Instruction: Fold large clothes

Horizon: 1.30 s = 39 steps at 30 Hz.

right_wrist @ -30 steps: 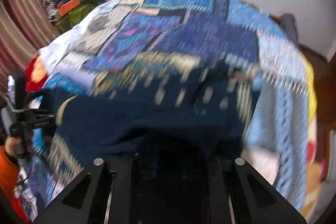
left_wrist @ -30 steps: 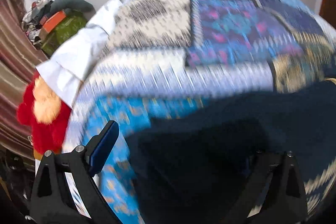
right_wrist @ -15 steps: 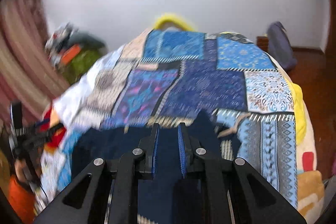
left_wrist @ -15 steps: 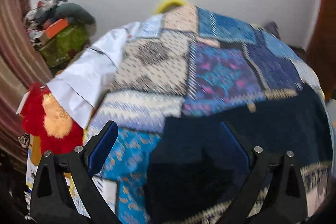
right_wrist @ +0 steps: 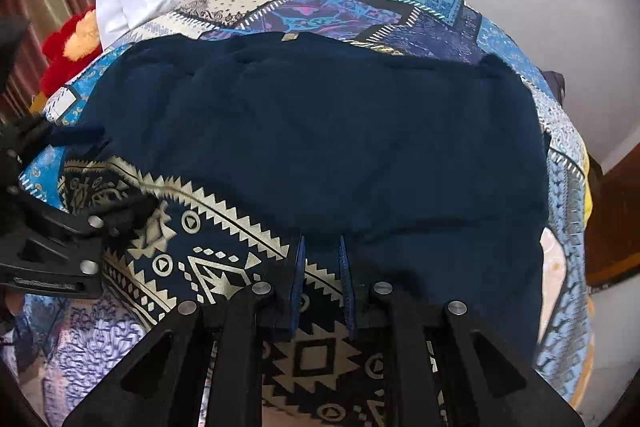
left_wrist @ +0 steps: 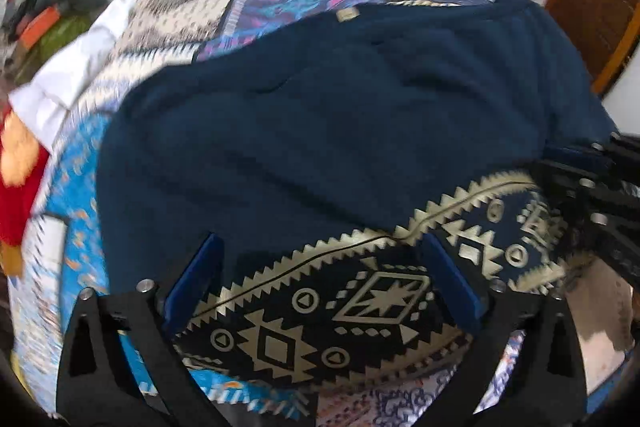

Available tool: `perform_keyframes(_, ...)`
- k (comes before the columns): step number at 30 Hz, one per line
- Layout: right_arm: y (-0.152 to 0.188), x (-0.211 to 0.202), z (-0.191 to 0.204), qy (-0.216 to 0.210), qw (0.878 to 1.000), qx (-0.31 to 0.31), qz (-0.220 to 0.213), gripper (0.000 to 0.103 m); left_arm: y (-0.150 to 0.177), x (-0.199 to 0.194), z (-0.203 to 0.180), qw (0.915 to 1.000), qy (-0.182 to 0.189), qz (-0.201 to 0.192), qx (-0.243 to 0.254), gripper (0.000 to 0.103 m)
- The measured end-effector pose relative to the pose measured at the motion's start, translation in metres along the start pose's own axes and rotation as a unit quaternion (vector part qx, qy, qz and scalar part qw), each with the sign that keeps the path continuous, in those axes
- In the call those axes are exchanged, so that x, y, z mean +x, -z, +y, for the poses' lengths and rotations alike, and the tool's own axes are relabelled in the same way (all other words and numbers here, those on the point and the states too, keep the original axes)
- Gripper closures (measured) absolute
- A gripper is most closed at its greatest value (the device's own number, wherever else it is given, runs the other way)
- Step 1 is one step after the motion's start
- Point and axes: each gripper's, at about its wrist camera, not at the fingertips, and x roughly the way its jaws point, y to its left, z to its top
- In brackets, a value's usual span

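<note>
half a second before, we had both grippers lifted, with the wall showing above the bed; by this moment we had brought them low over the near edge of the garment (right_wrist: 320,131), and its gold-patterned border, scarcely seen earlier, filled the lower part of both views. our left gripper (left_wrist: 320,279) had its blue fingers (left_wrist: 196,275) spread wide as before, the patterned border lying between them with nothing pinched. our right gripper (right_wrist: 322,275) had its fingers (right_wrist: 298,275) near together with a small gap left, as before; dark cloth showed in that gap, and we could not tell whether it was gripped.

the garment was one large navy piece, plain over most of its width, with a band of cream-gold zigzags and diamonds along the near hem and a small tag at the far edge. it lay spread flat (a few soft creases across it) on the patchwork bedspread (right_wrist: 304,11), covering the near half of the bed.

we counted one garment, two grippers, one bedspread, one white sheet (right_wrist: 140,3) at the left corner and one red and orange plush toy (right_wrist: 72,43) beside it.
</note>
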Motion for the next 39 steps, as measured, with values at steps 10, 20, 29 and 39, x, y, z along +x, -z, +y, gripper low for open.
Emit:
perform_keyframes(10,0.018,-0.015,-0.016,0.032,0.999,-0.007,-0.004,0.091,0.012,-0.005,0.012,1.0,-0.003,-0.003,-0.002,0.0)
perform_keyframes(20,0.039,-0.031,-0.034,0.104,0.994,-0.014,-0.005,0.091,0.042,0.001,0.065,0.9961,-0.071,0.028,-0.043,0.0)
perform_keyframes(29,0.071,-0.049,-0.107,0.124,0.987,0.103,0.002,0.004,0.085,-0.026,0.099,0.9946,-0.065,0.028,-0.076,0.0)
perform_keyframes(39,0.072,-0.102,-0.11,0.108,0.987,0.109,-0.049,0.004,0.124,-0.074,0.126,0.9785,0.013,-0.002,-0.206,0.0)
